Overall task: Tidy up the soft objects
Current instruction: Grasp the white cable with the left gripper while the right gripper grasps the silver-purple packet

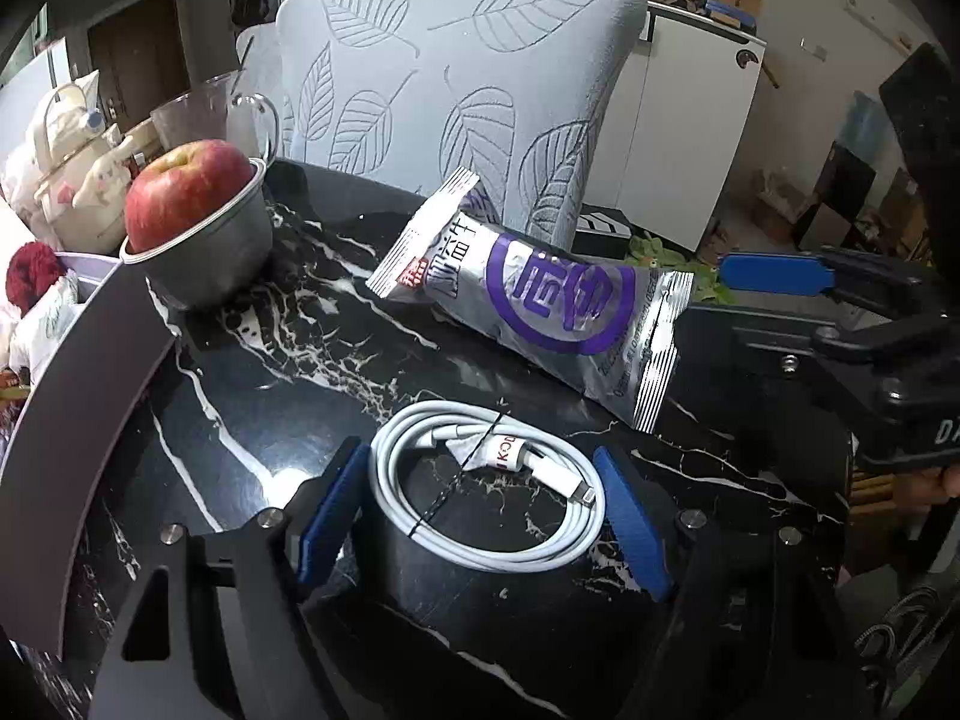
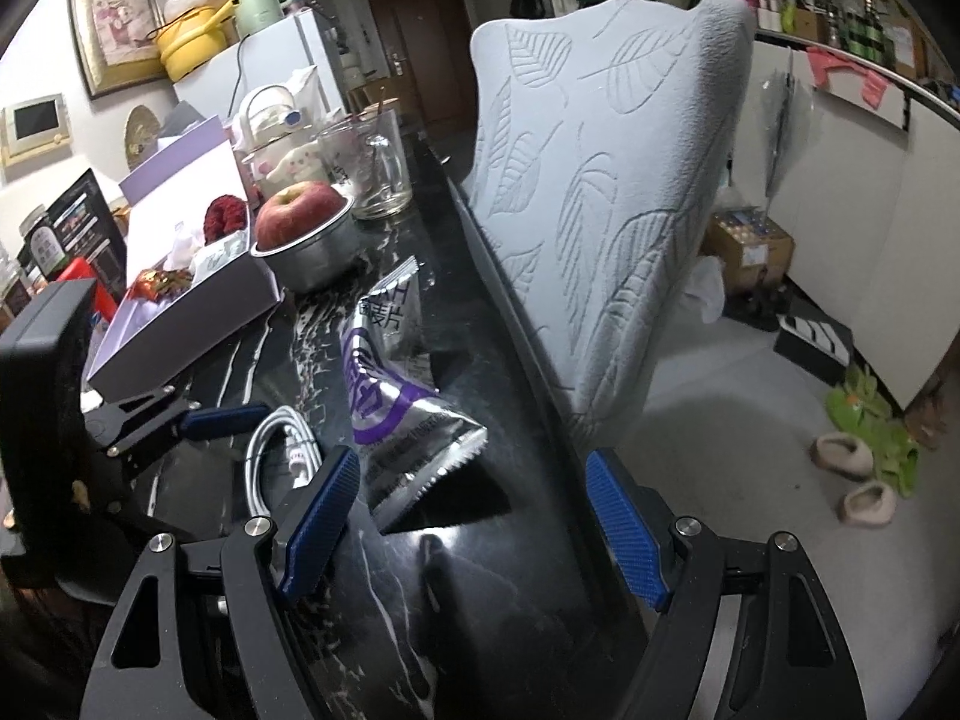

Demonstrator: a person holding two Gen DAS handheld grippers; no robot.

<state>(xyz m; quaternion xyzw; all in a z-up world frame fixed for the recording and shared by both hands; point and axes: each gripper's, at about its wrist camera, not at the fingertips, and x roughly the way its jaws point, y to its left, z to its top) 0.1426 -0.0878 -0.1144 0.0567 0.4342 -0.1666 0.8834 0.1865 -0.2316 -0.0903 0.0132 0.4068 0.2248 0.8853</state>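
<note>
A coiled white cable point(image 1: 486, 492) lies on the black marble table point(image 1: 288, 360). My left gripper point(image 1: 483, 519) straddles it, with a blue pad against each side of the coil. Beyond it lies a silver and purple snack pouch point(image 1: 540, 306), and a pale leaf-patterned pillow point(image 1: 456, 90) stands upright at the table's far edge. In the right wrist view my right gripper point(image 2: 474, 528) is open over the table's edge, with the pouch point(image 2: 384, 384) just ahead of its left finger and the pillow point(image 2: 600, 210) beyond. The cable point(image 2: 282, 450) shows at left.
A red apple point(image 1: 186, 198) sits in a metal bowl point(image 1: 210, 264) at left, with a glass mug point(image 1: 240, 114) behind. An open purple-and-white box point(image 2: 192, 312) holds small items. Right of the table's edge are the floor and slippers point(image 2: 840, 456).
</note>
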